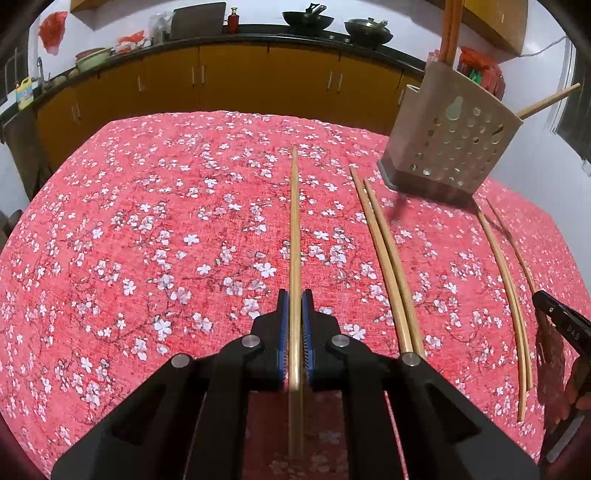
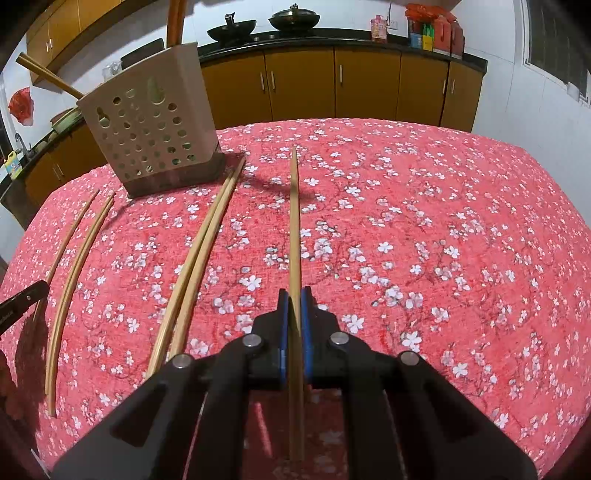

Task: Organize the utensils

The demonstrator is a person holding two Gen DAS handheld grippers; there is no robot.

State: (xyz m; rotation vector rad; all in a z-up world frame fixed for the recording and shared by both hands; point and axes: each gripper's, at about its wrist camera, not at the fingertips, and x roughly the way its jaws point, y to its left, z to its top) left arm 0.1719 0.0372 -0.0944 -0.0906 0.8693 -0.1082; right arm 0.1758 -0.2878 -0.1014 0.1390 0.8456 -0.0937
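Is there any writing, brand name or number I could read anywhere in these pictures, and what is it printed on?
"DAS": white letters on the black right hand-held gripper, at the edge of the left camera's view; more may be cut off.
Yellow bottle by the sink: printed label, too blurred to read.
Red packets on the counter: print too small to read.
Pink bottle: label unreadable.
Nothing else bears text.

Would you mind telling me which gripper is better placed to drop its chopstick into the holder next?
Right gripper, only narrowly: like the left gripper it clamps a chopstick, and the holder looks slightly nearer its line.
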